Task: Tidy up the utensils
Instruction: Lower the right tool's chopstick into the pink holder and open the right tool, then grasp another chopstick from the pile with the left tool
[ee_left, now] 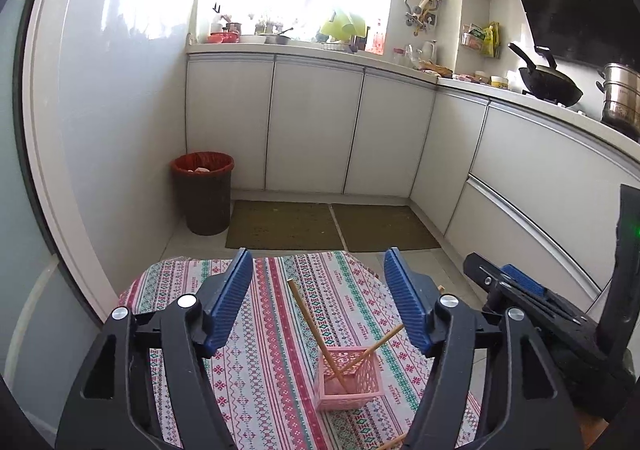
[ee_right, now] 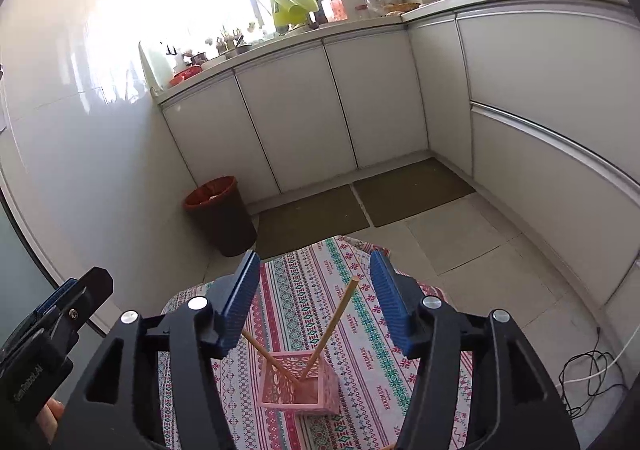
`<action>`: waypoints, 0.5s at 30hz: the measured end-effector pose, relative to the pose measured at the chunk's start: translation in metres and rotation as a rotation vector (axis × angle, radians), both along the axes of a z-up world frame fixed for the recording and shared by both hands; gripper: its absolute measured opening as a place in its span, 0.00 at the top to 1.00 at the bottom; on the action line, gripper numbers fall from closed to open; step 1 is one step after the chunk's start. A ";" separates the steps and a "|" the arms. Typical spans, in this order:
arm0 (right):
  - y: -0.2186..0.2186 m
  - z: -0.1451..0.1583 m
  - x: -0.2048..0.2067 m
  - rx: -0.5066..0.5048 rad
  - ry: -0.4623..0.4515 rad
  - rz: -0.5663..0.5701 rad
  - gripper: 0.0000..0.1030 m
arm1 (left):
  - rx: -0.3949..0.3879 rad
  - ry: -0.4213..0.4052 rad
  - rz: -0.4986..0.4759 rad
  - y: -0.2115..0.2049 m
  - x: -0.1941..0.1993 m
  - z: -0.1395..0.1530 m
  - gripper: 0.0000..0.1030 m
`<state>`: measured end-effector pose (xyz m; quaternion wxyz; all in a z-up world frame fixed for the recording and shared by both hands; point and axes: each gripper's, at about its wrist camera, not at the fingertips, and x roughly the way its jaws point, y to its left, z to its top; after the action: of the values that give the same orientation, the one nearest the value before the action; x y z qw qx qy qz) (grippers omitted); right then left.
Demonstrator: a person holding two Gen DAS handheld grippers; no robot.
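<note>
Chopsticks (ee_left: 306, 320) stand crossed in the pink basket (ee_left: 352, 380), low and centre in both views, tips down inside it and tops leaning out to either side. They look thin, stiff and light, likely smooth enough to roll between ribbed pads, so the upper shaft above the rim seems the place to take one. The basket is openwork plastic, probably very light and apt to tip or slide on the cloth (ee_left: 272, 330) if a stick is levered against its wall. Nothing else shows inside it. Another stick end (ee_left: 394, 442) pokes in at the bottom edge of the left view. Left gripper (ee_left: 318, 300) and right gripper (ee_right: 314, 300) both gape wide with nothing between the pads, each poised above the basket. Beyond, at left of frame, a red-lined bin (ee_left: 204, 192) holds some scraps
</note>
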<state>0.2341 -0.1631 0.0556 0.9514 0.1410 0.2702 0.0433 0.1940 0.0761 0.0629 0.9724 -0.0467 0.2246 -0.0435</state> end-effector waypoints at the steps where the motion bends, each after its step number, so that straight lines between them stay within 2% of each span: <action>1: -0.001 0.001 -0.003 -0.006 -0.003 -0.003 0.38 | 0.010 -0.001 0.001 -0.002 -0.001 0.000 0.35; 5: -0.005 0.006 -0.014 -0.043 -0.017 -0.030 0.27 | 0.031 -0.031 0.037 -0.006 -0.008 0.001 0.20; 10: -0.010 0.008 -0.027 -0.131 -0.034 -0.101 0.13 | 0.061 -0.042 0.055 -0.010 -0.015 0.001 0.13; 15: -0.023 0.010 -0.042 -0.178 -0.048 -0.204 0.07 | 0.095 -0.041 0.045 -0.015 -0.021 -0.002 0.07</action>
<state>0.1923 -0.1862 0.0651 0.9659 0.0819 0.2342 -0.0744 0.1730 0.0611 0.0606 0.9786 -0.0044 0.2053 -0.0117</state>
